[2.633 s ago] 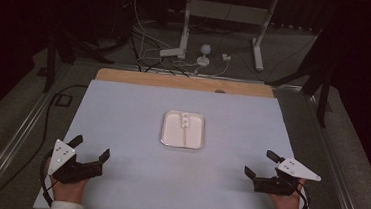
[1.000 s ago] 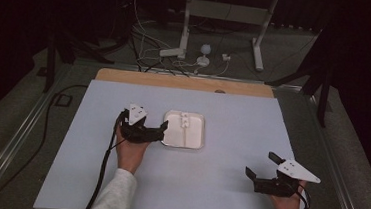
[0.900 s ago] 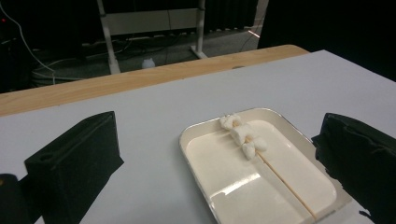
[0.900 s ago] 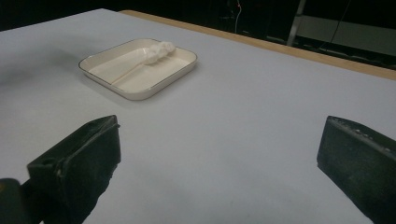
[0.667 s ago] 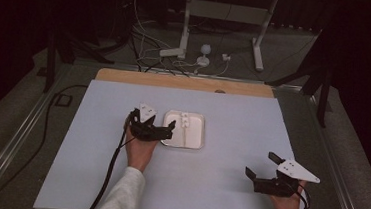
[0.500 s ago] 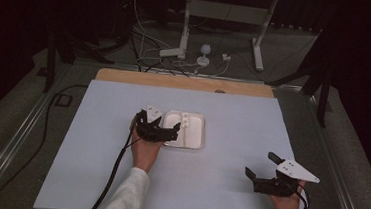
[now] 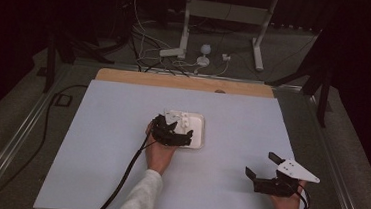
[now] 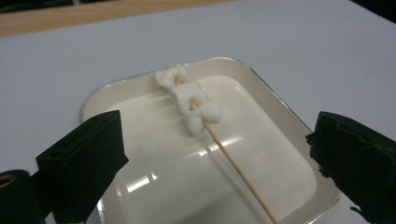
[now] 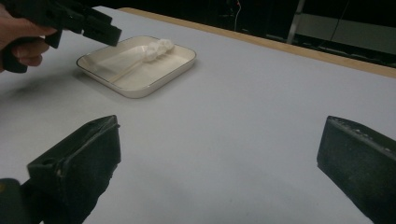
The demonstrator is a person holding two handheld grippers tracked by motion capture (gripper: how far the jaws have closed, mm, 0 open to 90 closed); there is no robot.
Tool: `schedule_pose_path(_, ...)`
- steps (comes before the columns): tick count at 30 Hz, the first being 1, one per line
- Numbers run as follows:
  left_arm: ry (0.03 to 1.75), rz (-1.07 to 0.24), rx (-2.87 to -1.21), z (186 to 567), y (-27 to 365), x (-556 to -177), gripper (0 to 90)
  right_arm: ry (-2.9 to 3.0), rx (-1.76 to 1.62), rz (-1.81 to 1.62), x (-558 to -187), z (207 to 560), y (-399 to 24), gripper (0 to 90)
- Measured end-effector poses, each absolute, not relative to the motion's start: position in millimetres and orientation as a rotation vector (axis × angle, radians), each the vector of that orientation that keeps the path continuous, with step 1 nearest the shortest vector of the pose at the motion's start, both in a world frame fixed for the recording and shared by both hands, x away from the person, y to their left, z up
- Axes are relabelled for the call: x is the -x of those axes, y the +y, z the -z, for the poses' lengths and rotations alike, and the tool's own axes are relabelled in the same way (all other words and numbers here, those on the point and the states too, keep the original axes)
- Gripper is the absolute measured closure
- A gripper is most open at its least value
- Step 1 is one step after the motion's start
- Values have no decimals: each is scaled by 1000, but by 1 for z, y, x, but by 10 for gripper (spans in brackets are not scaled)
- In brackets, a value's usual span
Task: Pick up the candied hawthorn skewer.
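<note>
Only the tray (image 7: 196, 135) with its skewer (image 8: 233, 165) interrupts the bare table (image 7: 96, 127) surface

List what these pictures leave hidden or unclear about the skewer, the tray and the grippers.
- Skewer: its near end runs off the bottom edge of the left gripper view.
- Tray: in the high view the left gripper and hand cover its left part.
- Marshmallow-like pieces: too small in the high view to count.
- Right gripper: the right gripper view's edges crop both jaws.

no readable text, labels, or numbers
</note>
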State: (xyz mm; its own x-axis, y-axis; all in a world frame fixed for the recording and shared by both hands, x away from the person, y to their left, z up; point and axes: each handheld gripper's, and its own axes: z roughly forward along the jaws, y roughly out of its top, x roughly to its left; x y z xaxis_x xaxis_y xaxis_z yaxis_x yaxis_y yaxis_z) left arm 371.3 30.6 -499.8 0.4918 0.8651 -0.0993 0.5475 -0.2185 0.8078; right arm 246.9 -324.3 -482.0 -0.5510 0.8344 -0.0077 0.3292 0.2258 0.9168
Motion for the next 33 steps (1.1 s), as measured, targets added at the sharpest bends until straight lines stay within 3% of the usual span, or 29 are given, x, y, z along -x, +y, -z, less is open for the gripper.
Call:
schedule_pose_path(6,1191,-436,-1957,510,21,-372,93,1995,-1068,-1301,-247,482,-325,0)
schedule_pose_path(11,1197,-434,-2021,516,14,-371,247,1997,-1072,-1295,-248,483,-325,0)
schedule_pose_path(13,1201,-431,-2040,518,11,-370,259,1997,-1072,-1294,-248,483,-325,0)
schedule_pose_path(16,1206,-432,-2071,521,9,-369,448,1997,-1071,-1294,-247,483,-325,0)
schedule_pose_path(17,1198,-443,-2083,520,9,-368,448,1997,-1071,-1294,-247,483,-325,0)
schedule_pose_path(19,1211,-440,-2090,518,10,-367,625,1996,-1072,-1295,-247,483,-325,0)
schedule_pose_path(21,1230,-414,-2092,517,12,-368,718,1996,-1073,-1293,-247,483,-325,0)
schedule_pose_path(22,1246,-393,-2086,516,14,-369,718,1996,-1073,-1293,-247,483,-325,0)
schedule_pose_path(26,1283,-346,-2072,515,17,-371,853,1998,-1072,-1292,-247,483,-325,0)
schedule_pose_path(33,1317,-275,-2039,515,21,-375,900,2000,-1073,-1290,-248,484,-325,0)
